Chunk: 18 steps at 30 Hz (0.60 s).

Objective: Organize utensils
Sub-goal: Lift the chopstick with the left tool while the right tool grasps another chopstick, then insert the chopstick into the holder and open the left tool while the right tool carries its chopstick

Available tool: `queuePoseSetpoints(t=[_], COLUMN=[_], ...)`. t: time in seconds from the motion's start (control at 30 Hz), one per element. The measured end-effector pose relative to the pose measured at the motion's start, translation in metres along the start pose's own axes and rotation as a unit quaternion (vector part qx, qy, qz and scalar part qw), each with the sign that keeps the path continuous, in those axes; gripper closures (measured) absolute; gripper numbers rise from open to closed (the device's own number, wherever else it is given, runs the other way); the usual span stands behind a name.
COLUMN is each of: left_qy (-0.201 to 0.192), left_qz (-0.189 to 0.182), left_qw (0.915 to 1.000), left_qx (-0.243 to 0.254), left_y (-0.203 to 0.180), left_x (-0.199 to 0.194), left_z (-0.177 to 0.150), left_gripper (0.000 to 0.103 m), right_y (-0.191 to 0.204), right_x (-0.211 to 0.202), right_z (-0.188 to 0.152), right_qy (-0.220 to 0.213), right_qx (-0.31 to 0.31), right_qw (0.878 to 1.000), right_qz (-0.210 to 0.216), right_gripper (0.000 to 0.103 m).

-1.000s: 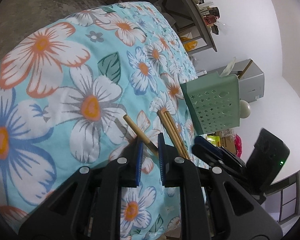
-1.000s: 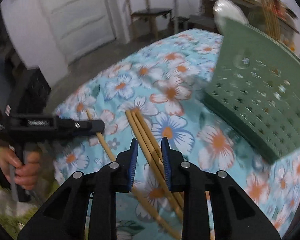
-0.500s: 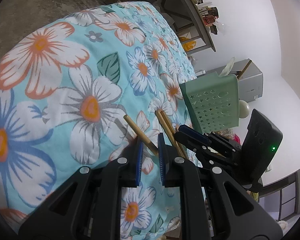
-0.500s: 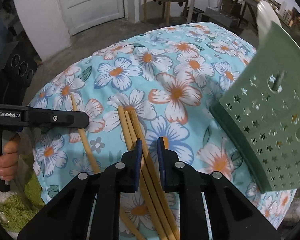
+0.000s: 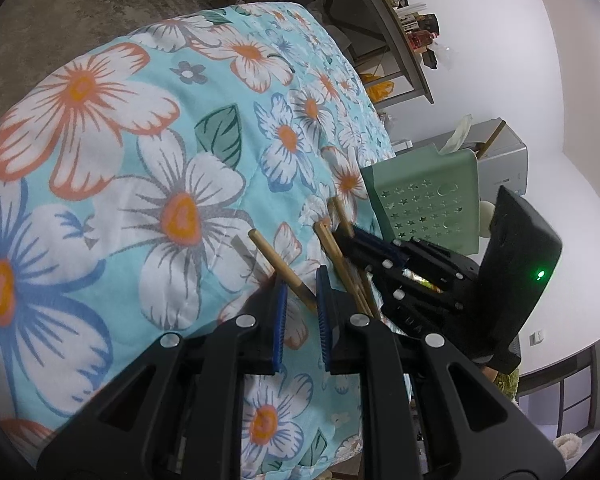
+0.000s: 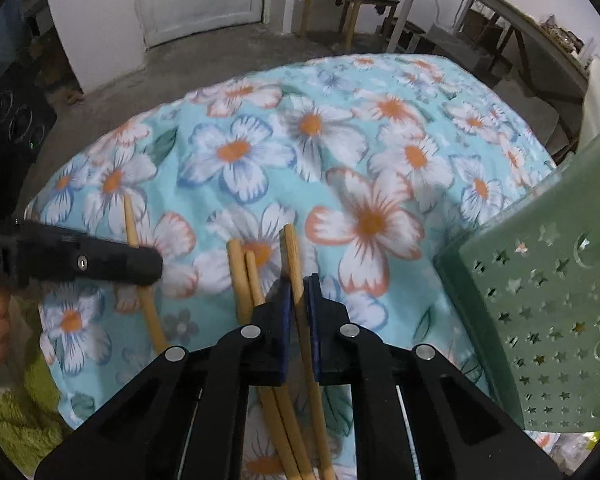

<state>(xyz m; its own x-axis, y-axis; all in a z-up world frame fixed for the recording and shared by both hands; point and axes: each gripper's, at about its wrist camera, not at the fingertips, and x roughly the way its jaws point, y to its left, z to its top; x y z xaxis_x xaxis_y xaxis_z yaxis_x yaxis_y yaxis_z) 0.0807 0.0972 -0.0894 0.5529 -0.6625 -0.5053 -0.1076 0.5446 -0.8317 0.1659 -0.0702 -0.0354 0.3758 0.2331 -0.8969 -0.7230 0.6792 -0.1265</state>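
**Chopsticks half sorted – right pinch just made, most sticks not yet in the holder**

Progress, as a judgement: early to middle. The green holder (image 6: 548,280) already has a white utensil and a wooden stick poking out the top in the left wrist view, but several chopsticks lie loose on the floral cloth (image 5: 100,160), so you have most of the job left.

Your right gripper (image 6: 298,312) has just been closing, and one chopstick (image 6: 292,256) sits between its blue pads; the jaws look clamped on it, gap almost gone. That stick's far end tilts away from the two neighbours (image 6: 244,280) lying just left of the jaws, touching each other, not gripped.

Your left gripper (image 5: 302,304) has jaws narrowly apart with a single chopstick (image 5: 278,264) running between them; whether the pads actually press it you cannot tell from these views.

The holder stands near the cloth's right edge, just right of the pinched stick, well clear of the left gripper. Next likely: lift and drop into the holder
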Motion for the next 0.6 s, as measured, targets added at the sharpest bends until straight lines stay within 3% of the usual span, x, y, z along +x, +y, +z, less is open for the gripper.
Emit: queuePoseSetpoints(t=[0.13, 0.3, 0.43, 0.6], left_qy=[-0.001, 0.001, -0.001, -0.025], left_qz=[0.002, 0.003, -0.003, -0.024], left_qw=[1.0, 1.0, 1.0, 0.9984], left_qx=[0.001, -0.001, 0.001, 0.044], left_y=[-0.001, -0.003, -0.009, -0.039], left_x=[0.001, 0.002, -0.003, -0.019], left_z=[0.0, 0.0, 0.005, 0.012], left_gripper=[0.089, 0.09, 0.091, 0.095], right_y=[-0.016, -0.041, -0.053, -0.06], right_x=[-0.031, -0.101, -0.156, -0.197], right_z=[0.003, -0.007, -0.035, -0.072], right_qy=[-0.052, -0.146, -0.214, -0.271], right_qx=[0.035, 0.108, 0.17, 0.242], right_qw=[0.998, 0.981, 0.957, 0.925], right_qz=[-0.026, -0.064, -0.092, -0.113], right_gripper=[0.096, 0.097, 0.097, 0.097])
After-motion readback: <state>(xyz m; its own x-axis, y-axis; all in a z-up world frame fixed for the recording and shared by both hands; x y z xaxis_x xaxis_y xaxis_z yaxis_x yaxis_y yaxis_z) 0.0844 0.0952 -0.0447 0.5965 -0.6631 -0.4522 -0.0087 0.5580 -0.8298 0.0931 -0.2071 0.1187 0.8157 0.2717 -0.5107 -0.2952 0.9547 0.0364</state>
